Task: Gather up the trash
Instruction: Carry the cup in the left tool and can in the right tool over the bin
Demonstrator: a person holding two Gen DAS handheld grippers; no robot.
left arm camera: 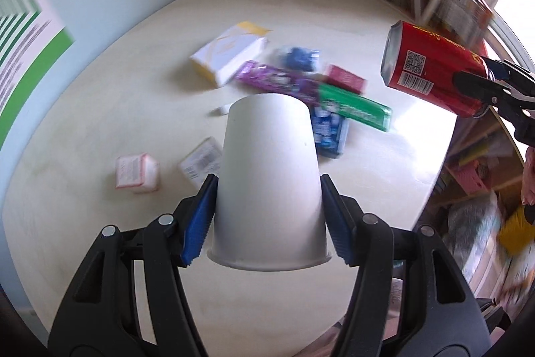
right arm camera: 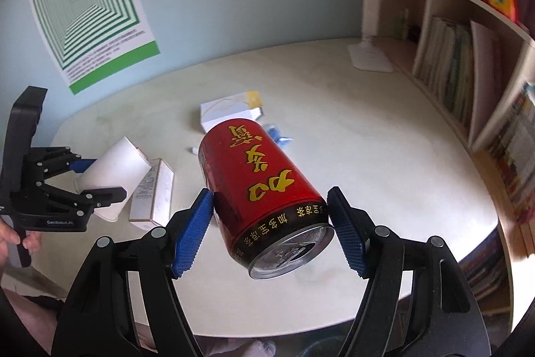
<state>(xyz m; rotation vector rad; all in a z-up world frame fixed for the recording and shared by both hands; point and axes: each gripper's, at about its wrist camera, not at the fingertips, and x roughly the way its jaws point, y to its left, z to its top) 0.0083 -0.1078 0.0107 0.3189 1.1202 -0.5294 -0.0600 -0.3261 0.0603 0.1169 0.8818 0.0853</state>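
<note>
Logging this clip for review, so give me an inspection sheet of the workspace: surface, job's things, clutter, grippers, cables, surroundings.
Surface: pale round table, litter at its middle.
Job's things: white paper cup and red can, both lifted off the table.
Clutter: white-yellow box, purple wrapper, green pack, blue pack, small red box, pink-edged box.
Grippers: left hand-held gripper shut on the cup; right hand-held gripper shut on the can.
Cables: nothing seen.
Surroundings: bookshelf, green-striped poster.

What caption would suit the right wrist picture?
Right gripper clasps a red can above the table.
</note>
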